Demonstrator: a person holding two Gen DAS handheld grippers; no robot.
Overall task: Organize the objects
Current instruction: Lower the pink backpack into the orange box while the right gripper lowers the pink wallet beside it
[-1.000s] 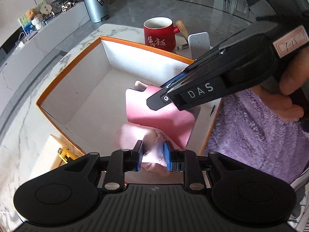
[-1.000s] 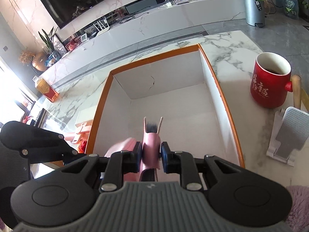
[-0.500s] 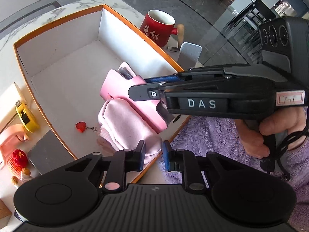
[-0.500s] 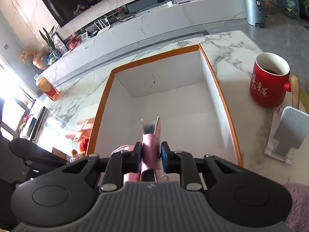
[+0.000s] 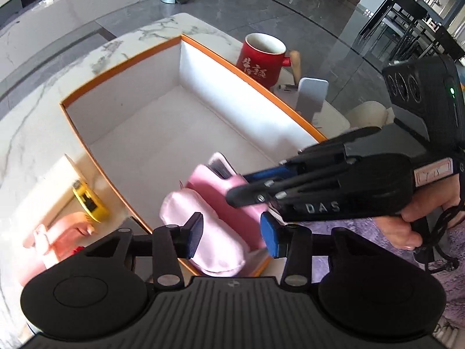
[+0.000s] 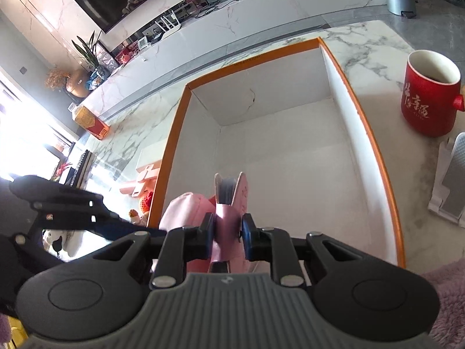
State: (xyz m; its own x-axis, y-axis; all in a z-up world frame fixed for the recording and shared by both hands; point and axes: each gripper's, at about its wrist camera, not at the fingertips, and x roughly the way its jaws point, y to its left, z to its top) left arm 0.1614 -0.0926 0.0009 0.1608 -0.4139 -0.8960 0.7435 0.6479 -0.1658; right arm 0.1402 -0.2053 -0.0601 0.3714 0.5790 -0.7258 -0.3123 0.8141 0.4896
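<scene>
An orange-rimmed white box (image 5: 122, 67) (image 6: 372, 133) sits on the marble table. A pale pink cloth pouch (image 5: 215, 238) (image 6: 186, 206) lies in its near corner. My right gripper (image 6: 228, 237) (image 5: 263, 187) is shut on a darker pink case (image 6: 229, 203) (image 5: 221, 192) and holds it upright inside the box beside the pouch. My left gripper (image 5: 232, 231) is open and empty, just above the pouch.
A red mug (image 5: 263, 58) (image 6: 430, 99) and a grey phone stand (image 5: 311, 96) (image 6: 450, 180) stand right of the box. A yellow tape measure (image 5: 88, 202), pink items (image 5: 58, 232) and small toys (image 6: 142, 203) lie left of it.
My left gripper let go of the pink pouch, opened and drew back above it. My right gripper kept hold of the pink case low in the box.
</scene>
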